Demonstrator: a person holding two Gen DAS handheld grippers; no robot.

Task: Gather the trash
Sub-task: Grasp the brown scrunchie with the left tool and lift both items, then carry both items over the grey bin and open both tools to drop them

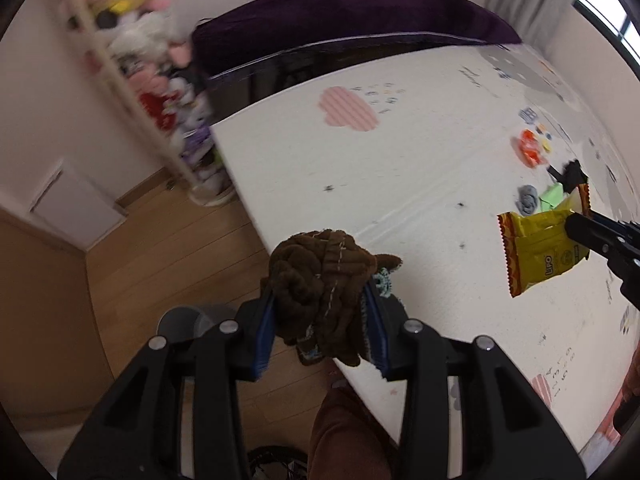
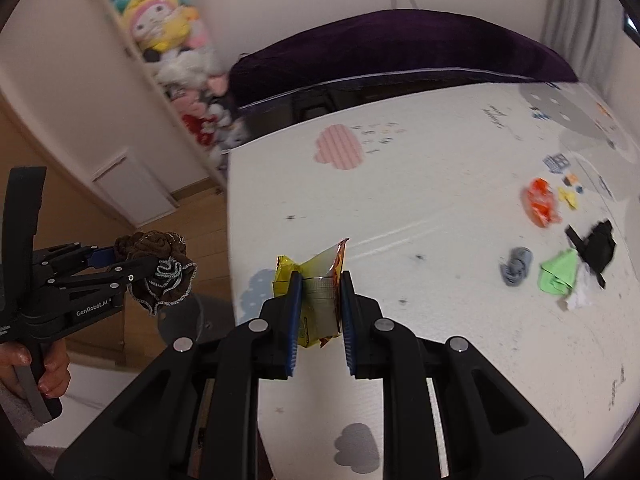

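Observation:
My left gripper (image 1: 322, 312) is shut on a crumpled brown cloth (image 1: 320, 276) with pale stitching, held above the edge of the white play mat (image 1: 400, 184); it also shows in the right wrist view (image 2: 154, 270). My right gripper (image 2: 320, 304) is shut on a yellow snack wrapper (image 2: 316, 300), seen in the left wrist view (image 1: 540, 248) at the right. On the mat lie an orange wrapper (image 2: 540, 202), a grey cloth (image 2: 517, 266), a green scrap (image 2: 558, 272), a black item (image 2: 596, 246) and white paper (image 2: 580, 298).
A grey round bin (image 1: 196, 320) stands on the wooden floor (image 1: 180, 248) below the left gripper. A shelf of plush toys (image 2: 172, 44) stands at the left. A purple bed (image 2: 400, 48) lies behind the mat. A white door (image 1: 72, 204) is at the left.

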